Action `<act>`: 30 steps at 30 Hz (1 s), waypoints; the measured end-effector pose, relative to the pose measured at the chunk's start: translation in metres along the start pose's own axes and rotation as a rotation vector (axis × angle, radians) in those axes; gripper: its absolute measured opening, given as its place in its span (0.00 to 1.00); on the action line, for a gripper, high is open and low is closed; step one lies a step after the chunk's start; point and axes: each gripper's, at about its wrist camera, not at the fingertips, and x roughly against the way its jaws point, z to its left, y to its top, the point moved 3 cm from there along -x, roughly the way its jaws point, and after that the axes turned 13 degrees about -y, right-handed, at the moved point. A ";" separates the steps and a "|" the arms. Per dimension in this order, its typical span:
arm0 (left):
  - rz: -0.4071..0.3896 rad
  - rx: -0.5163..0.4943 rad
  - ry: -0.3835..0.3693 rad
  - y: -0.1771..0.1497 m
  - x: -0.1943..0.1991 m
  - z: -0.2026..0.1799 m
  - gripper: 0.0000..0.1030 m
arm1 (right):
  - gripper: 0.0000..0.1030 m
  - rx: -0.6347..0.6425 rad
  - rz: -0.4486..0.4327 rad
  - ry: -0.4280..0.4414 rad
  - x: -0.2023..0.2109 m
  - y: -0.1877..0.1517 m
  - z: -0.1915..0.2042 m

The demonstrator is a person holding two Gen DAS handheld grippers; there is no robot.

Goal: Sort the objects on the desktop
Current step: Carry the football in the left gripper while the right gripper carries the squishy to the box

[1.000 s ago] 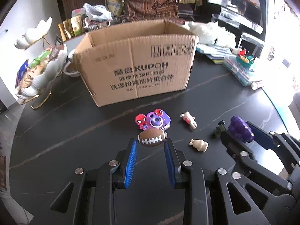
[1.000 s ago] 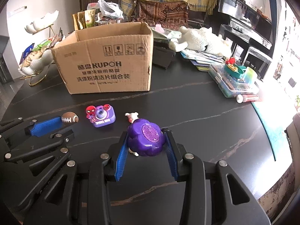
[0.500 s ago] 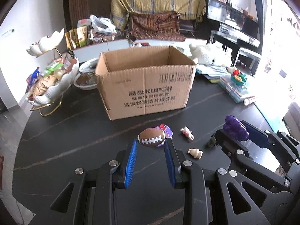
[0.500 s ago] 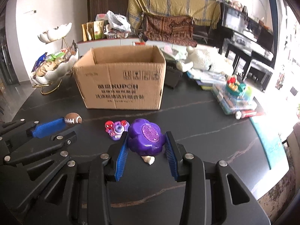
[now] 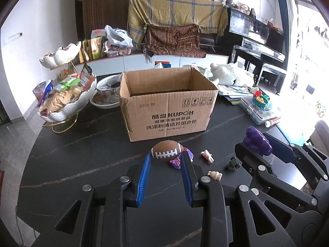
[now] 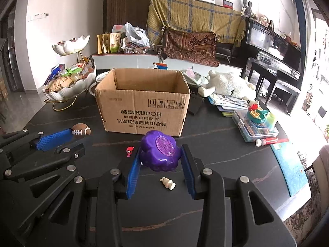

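Cardboard box [image 5: 168, 105]: open-topped, printed front, standing on the dark bench [image 5: 82, 148] at 12 o'clock from both tools. Stiff-walled and probably light; the likely destination for the sorted things.

Purple flower-shaped toy [image 6: 159, 151]: glossy lobed plastic with a glittery oval centre. Pinched by its sides in the right tool [image 6: 161, 160], held clear of the bench in front of the box. Judged hard, light and rather slippery; the dips between lobes give the pads their best seat.

Toy football [image 5: 167, 150]: brown with white laces. Clamped end to end in the left tool [image 5: 166, 160], above the bench. Judged light; whether soft cannot be told. Tapered ends could squirt out, so a hold across the belly looks safer.

Purple toy camera [image 5: 178, 161]: on the bench, mostly hidden behind the football.

Small dark toy vehicle [image 5: 233, 163]: on the bench at 3 o'clock of the left tool.

Two pale figurines [image 5: 214, 175] [image 5: 207, 155]: lying loose at 2 to 3 o'clock of the left tool. Tiny, light, likely rigid; take each by the body.
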 end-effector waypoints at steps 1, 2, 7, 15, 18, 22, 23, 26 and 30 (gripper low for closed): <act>-0.004 0.001 0.000 0.000 0.002 0.000 0.26 | 0.34 0.000 -0.004 0.000 0.002 0.001 0.000; -0.008 0.001 -0.001 0.001 0.004 0.001 0.26 | 0.34 0.000 -0.007 0.000 0.004 0.002 0.001; -0.026 -0.007 0.004 0.005 0.013 0.002 0.26 | 0.34 0.001 -0.029 0.000 0.012 0.006 0.003; -0.041 -0.011 0.013 0.012 0.019 0.005 0.26 | 0.34 0.003 -0.050 0.003 0.018 0.014 0.006; -0.038 -0.015 0.018 0.013 0.019 0.007 0.26 | 0.34 0.004 -0.054 0.006 0.018 0.016 0.007; -0.044 -0.019 0.030 0.015 0.021 0.009 0.26 | 0.34 0.008 -0.057 0.014 0.018 0.018 0.009; -0.047 -0.018 0.031 0.015 0.021 0.009 0.26 | 0.34 0.007 -0.058 0.018 0.017 0.018 0.010; -0.049 -0.018 0.032 0.017 0.021 0.010 0.26 | 0.34 0.006 -0.062 0.022 0.017 0.020 0.010; -0.050 -0.022 0.030 0.023 0.019 0.010 0.26 | 0.34 0.002 -0.064 0.022 0.015 0.023 0.010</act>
